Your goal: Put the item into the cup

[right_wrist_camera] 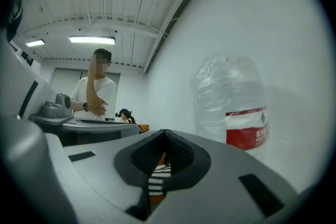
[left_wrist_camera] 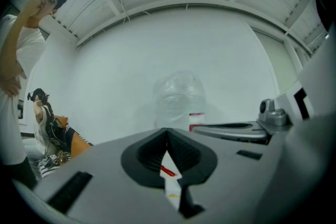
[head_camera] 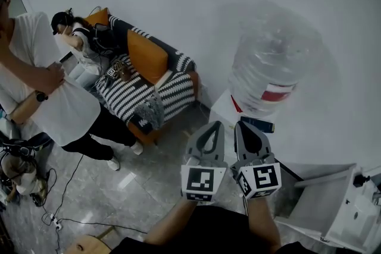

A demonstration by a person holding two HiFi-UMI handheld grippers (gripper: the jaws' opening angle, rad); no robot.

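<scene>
Up by the white wall (head_camera: 196,3), both grippers are side by side in the air, almost touching, tips aimed at the water jug (head_camera: 271,62).

Left gripper (head_camera: 211,127): clenched, tips meeting, nothing between them.

Right gripper (head_camera: 247,125): same, jaws pressed together, empty.

Jug stands on a white stand (head_camera: 221,111) against the wall, red label facing the right gripper.

Left of the stand is an orange sofa (head_camera: 149,56) with striped cushions. One person sits at its far end (head_camera: 74,35), and another stands nearer in a white shirt (head_camera: 44,89).

Cables run across the floor (head_camera: 89,199) at lower left.

Item and cup: cannot tell where, no view shows them.
</scene>
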